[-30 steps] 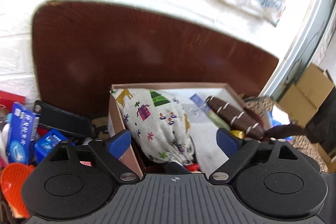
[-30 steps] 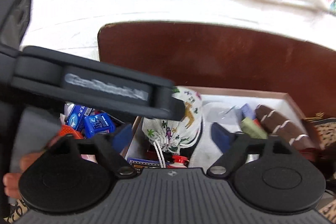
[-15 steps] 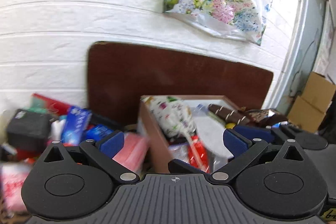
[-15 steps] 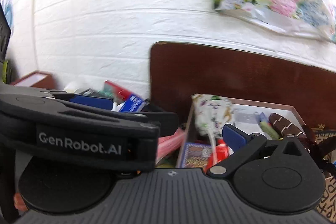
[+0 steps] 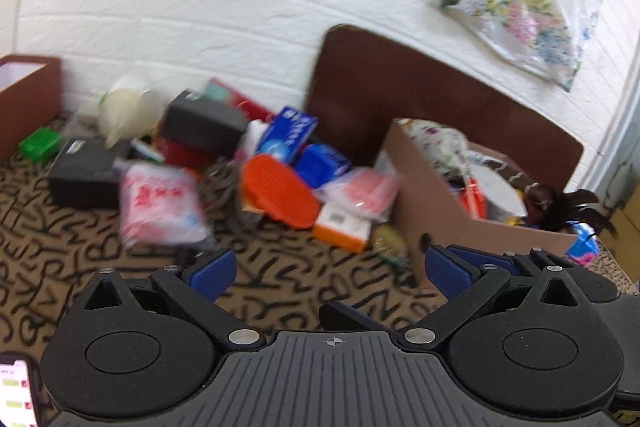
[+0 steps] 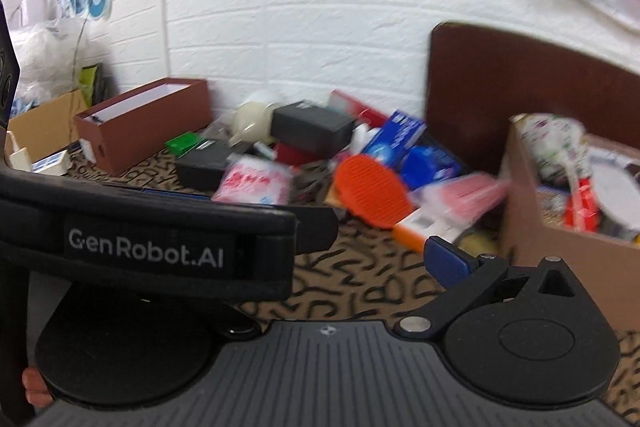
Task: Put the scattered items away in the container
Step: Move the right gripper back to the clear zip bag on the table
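Note:
The cardboard box stands at the right, stuffed with a printed cloth bag and other items. Left of it lies a blurred heap: an orange brush, a pink-and-white packet, a blue carton, black boxes and a pink pouch. My left gripper hangs open and empty over the patterned cloth, short of the heap. My right gripper is open beside the box. Its left finger is hidden behind the left gripper's strap.
A long brown box and a green object sit at the far left by the white brick wall. A dark brown board leans behind the cardboard box. A phone screen shows at the lower left corner.
Both views have drawn back from the cardboard box and swung left, so the heap of items has come into view. The box has slid to the right edge. Both grippers stay empty.

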A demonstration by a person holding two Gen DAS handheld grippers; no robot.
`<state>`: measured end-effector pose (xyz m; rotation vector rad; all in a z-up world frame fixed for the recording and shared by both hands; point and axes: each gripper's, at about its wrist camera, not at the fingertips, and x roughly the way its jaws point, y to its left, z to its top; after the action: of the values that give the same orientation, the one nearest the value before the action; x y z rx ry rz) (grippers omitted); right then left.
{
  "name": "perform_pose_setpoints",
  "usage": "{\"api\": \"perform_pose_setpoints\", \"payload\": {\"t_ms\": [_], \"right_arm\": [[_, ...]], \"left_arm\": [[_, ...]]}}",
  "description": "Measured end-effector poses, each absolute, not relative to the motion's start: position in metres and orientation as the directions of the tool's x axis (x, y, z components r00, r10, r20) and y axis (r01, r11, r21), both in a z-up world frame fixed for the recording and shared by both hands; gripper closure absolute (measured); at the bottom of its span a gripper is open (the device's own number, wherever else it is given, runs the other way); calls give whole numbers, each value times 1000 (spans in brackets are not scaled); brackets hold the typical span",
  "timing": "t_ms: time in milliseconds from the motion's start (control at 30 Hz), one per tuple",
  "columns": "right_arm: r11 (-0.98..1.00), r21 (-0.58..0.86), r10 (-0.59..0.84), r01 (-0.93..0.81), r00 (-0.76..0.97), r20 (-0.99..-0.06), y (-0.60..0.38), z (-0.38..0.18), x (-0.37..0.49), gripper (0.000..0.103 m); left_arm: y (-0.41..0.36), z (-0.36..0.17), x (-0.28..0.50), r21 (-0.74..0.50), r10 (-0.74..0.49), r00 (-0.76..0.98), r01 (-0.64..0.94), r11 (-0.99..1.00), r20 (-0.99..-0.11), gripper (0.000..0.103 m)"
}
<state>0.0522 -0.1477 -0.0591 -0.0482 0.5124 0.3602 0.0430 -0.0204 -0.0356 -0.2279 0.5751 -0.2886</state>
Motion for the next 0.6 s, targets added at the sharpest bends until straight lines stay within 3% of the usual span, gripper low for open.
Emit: {"api": "perform_pose_setpoints", "payload": {"t_ms": [300, 600], "right_arm": [[916, 126, 388, -381, 762, -518, -114, -82, 85, 0], [896, 160, 433, -414, 737, -518, -84, -97, 134, 1]], "left_arm": [[60, -55, 78, -356, -217, 813, 13, 934, -540, 0], [88, -78, 142, -360, -248, 754, 17, 933, -608, 21]]}}
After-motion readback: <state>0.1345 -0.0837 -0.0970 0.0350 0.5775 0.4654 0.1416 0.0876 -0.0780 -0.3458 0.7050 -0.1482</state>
